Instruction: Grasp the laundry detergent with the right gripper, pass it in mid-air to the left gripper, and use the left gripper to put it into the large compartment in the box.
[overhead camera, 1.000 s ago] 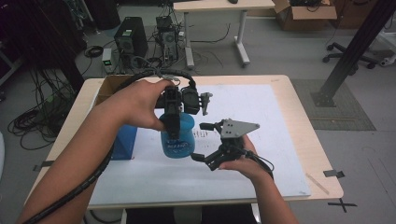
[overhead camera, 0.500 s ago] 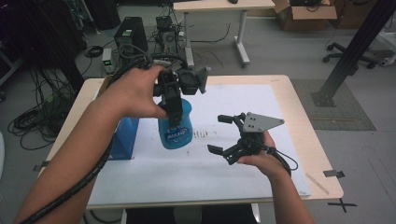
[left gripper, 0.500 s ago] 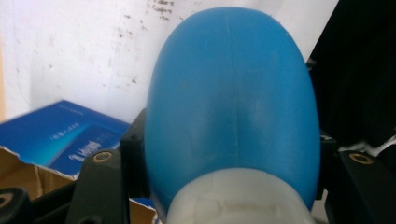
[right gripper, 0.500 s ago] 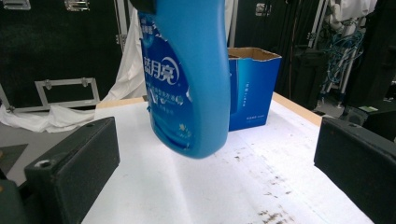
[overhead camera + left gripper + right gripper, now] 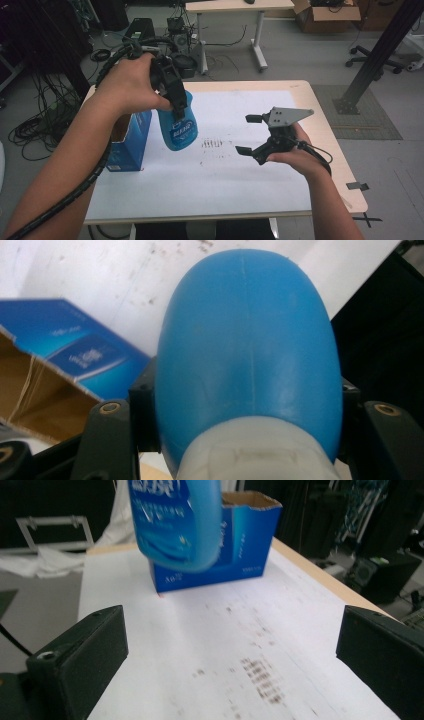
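High view: the left gripper (image 5: 176, 102) is clamped on the neck of a blue bottle (image 5: 178, 131), which hangs off the table (image 5: 320, 107) – no contact with the white sheet (image 5: 235, 170) under it. Taking the bottle as the landmark, an open blue box (image 5: 127, 142) stands just beside it on the person's left, with some dark smudges (image 5: 212, 144) on the sheet just to its other side. The right gripper (image 5: 250, 135) sits well apart from the bottle on that same side, jaws spread wide with nothing in them, held up off the sheet.

Left gripper view: the bottle's rounded blue body (image 5: 247, 347) bulges between the two jaws, which squeeze it low down by a paler collar – a firm grasp. The box (image 5: 60, 370) is past the bottle, cardboard inside showing. Something black is on the other side, too dark to make out.

Right gripper view: both jaws stand far apart, empty. The bottle (image 5: 175, 522) floats ahead, a bit blurred, its base clear of the sheet (image 5: 200, 645). The box (image 5: 240, 540) stands right behind it, and the smudges (image 5: 260, 677) lie nearer the jaws.
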`<state>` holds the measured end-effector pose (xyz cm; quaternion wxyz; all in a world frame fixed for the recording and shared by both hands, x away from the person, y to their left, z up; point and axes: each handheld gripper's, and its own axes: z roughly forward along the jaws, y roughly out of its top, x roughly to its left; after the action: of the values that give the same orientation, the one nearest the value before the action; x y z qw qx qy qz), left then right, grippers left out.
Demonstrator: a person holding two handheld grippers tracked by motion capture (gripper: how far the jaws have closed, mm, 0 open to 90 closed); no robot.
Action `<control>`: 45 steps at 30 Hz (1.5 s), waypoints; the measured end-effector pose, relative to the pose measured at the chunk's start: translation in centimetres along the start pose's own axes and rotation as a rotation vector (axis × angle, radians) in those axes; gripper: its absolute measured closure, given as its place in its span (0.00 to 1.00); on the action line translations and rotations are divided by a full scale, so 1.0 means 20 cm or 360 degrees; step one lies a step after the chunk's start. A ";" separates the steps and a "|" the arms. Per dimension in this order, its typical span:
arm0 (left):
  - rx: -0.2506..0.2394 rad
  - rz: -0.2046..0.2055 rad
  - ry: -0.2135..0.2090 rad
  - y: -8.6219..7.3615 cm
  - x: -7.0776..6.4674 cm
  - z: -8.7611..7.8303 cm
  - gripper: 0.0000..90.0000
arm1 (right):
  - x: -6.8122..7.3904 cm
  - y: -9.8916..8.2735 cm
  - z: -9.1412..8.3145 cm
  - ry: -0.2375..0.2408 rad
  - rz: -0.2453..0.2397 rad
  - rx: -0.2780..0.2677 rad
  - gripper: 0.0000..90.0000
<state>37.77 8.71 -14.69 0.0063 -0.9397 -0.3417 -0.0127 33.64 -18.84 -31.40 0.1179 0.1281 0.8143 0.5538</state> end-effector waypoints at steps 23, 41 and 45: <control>-0.0041 -0.0660 -0.0055 -0.31 0.42 -0.17 0.43 | -0.15 0.11 -0.08 0.0160 -0.0137 0.0686 0.02; -0.0036 -0.1077 -0.0066 -0.49 0.62 -0.24 0.43 | -0.20 0.11 -0.10 0.0202 -0.0154 0.0939 0.03; 0.0001 -0.1158 -0.0066 -0.51 0.68 -0.22 0.43 | -0.20 0.14 -0.10 0.0244 -0.0191 0.1017 0.03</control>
<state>41.44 25.16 -9.82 -0.0054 -0.7567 -0.6537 0.0051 36.90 -20.89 -27.98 0.0425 0.0684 0.9593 0.2706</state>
